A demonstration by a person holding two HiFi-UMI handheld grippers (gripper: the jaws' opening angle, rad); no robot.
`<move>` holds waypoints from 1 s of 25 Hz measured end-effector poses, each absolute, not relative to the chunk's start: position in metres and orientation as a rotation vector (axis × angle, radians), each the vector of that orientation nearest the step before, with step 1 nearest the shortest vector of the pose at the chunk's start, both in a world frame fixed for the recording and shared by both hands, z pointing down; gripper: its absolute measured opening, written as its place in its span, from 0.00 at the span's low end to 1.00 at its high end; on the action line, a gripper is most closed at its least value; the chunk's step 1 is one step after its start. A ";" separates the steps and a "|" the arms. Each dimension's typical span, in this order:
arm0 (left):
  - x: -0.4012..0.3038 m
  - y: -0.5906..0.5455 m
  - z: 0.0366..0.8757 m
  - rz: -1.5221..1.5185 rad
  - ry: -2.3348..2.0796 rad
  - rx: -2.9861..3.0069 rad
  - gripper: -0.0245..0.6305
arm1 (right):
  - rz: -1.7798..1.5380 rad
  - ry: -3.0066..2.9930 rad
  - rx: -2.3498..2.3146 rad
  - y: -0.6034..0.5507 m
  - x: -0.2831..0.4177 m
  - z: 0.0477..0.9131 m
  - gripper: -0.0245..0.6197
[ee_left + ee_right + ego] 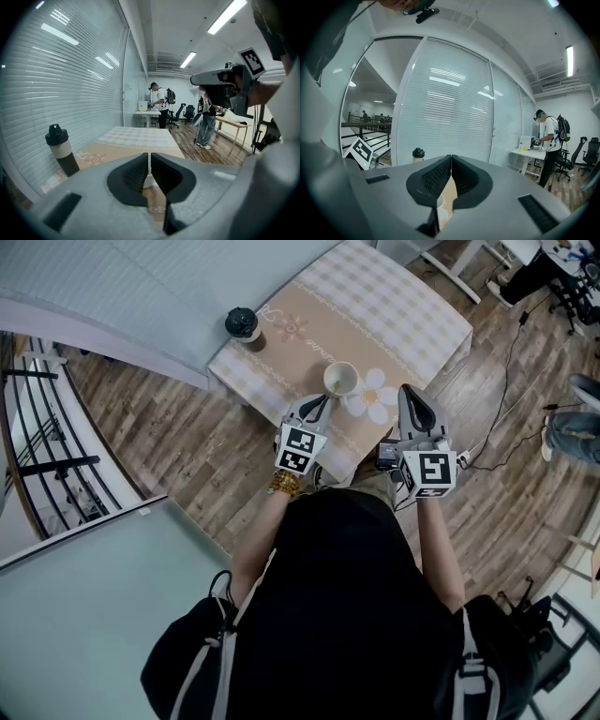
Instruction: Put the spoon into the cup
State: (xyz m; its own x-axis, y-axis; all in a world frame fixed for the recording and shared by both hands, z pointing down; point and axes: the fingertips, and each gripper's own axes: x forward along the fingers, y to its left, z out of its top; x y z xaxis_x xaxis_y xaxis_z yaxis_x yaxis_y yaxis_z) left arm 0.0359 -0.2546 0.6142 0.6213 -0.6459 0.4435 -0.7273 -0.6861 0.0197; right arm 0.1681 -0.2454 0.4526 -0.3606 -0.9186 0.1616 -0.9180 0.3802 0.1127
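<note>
I'm clamping the spoon's [149,164] thin handle in the left gripper [322,402], holding it just beside the cup [340,379]; the right gripper [408,395] is hanging clenched and empty nearby.

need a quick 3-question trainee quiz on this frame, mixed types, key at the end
1. True or false: the right gripper has its fingers spread wide apart.
2. In the head view, what stands at the left corner of the table? A) a black-lidded bottle B) a plate C) a kettle
3. Which gripper is closer to the white cup, and what thin white thing sits between its fingers?

Key
1. False: the fingers meet at the tips.
2. A.
3. The left gripper. The white strip looks like the spoon, though little of it shows.
</note>
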 end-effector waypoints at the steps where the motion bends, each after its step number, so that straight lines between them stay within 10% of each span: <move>1: 0.035 -0.255 0.614 0.606 -1.136 2.647 0.06 | -0.005 -2.440 1.647 -0.246 0.168 0.453 0.05; 25: 0.023 -0.256 0.495 0.365 -1.355 2.819 0.06 | -0.063 -2.503 1.586 -0.238 0.130 0.433 0.05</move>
State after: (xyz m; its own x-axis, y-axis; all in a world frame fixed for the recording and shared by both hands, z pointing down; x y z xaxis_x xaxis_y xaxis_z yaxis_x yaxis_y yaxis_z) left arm 0.0227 -0.2565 0.4945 0.6026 -0.7715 0.2041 -0.7698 -0.6294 -0.1061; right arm 0.1299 -0.2378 0.4329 -0.4157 -0.9006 0.1269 -0.8931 0.4305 0.1302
